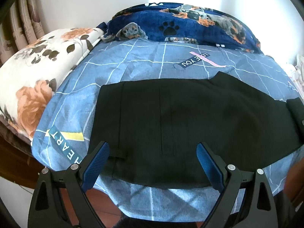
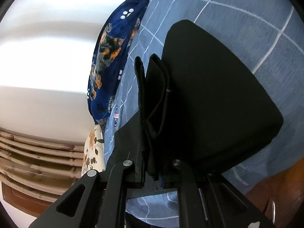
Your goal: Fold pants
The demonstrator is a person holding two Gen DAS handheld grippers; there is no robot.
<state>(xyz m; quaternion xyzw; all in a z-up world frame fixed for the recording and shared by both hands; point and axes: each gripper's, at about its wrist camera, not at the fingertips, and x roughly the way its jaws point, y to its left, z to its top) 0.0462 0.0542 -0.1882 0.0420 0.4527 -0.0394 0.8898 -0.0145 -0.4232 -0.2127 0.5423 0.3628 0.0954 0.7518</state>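
Black pants point(image 1: 180, 117) lie flat across the blue checked bedsheet point(image 1: 133, 64) in the left wrist view. My left gripper point(image 1: 153, 152) is open, its blue pads just above the near edge of the pants, holding nothing. In the right wrist view my right gripper point(image 2: 152, 117) is turned on its side and shut on a bunched fold of the pants point(image 2: 218, 95). The fabric hides its fingertips. The right gripper also shows at the far right of the left wrist view point(image 1: 296, 110), at the end of the pants.
A floral white quilt point(image 1: 38, 72) lies at the left of the bed. A navy dog-print blanket point(image 1: 190, 24) lies along the far side against the white wall. The bed's near edge and a red-brown floor point(image 1: 106, 195) are below. Curtains point(image 2: 38, 152) hang beyond the bed.
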